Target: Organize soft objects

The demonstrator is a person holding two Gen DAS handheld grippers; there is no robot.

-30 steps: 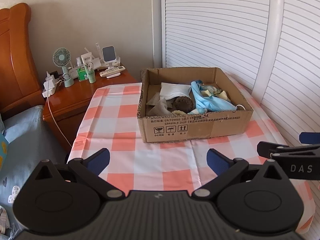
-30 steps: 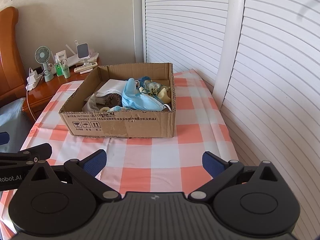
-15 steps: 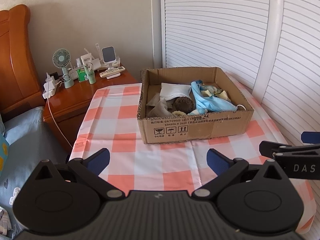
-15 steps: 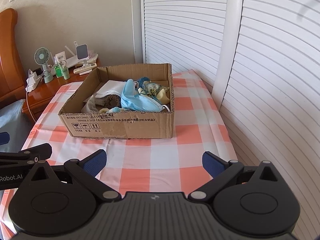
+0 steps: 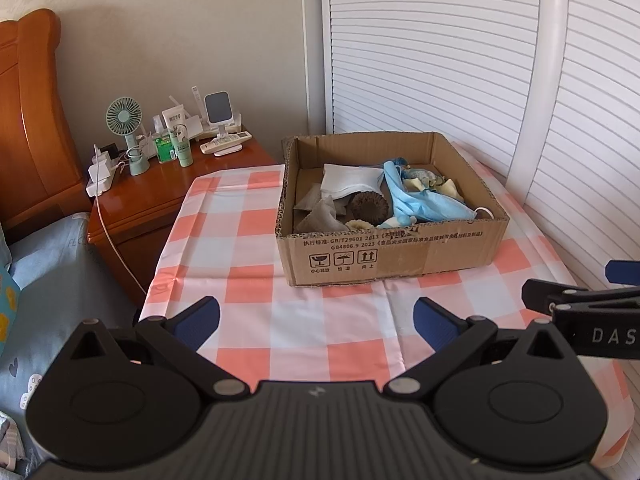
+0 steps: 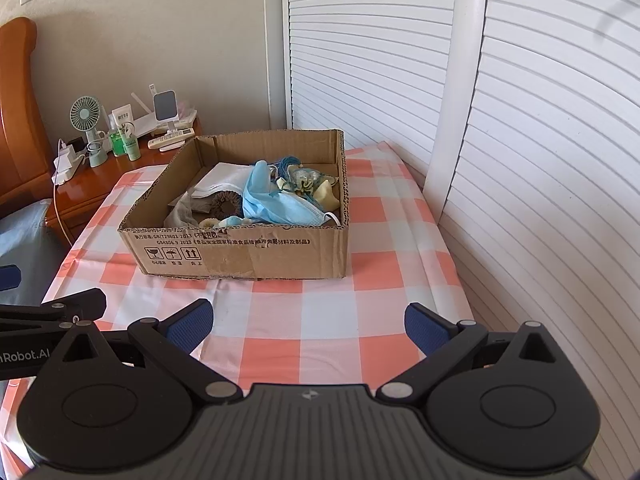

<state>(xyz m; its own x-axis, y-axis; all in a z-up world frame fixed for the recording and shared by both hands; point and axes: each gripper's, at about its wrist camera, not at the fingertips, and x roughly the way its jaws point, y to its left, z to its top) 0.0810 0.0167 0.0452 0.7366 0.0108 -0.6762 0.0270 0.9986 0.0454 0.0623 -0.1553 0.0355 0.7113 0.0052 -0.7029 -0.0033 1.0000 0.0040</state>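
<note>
A shallow cardboard box (image 5: 384, 248) (image 6: 248, 252) stands on the checked tablecloth (image 5: 320, 332) (image 6: 320, 320). Inside lie soft items: a blue face mask (image 5: 424, 204) (image 6: 276, 200), a white folded cloth (image 5: 348, 180) (image 6: 224, 178), a grey cloth (image 5: 320, 216), a brown round piece (image 5: 370, 208) and yellowish pieces (image 5: 432, 184). My left gripper (image 5: 316, 320) is open and empty, near the table's front, short of the box. My right gripper (image 6: 308, 320) is open and empty beside it; its finger shows in the left wrist view (image 5: 560, 300).
A wooden nightstand (image 5: 160, 192) at back left carries a small fan (image 5: 126, 120), bottles, a remote and a charger with a white cable. A bed with blue bedding (image 5: 52, 280) lies left. White louvred doors (image 6: 520, 140) run along the right and back.
Both grippers have drifted slightly back and up from the box. Both stay open and empty. Nothing in the box has moved.
</note>
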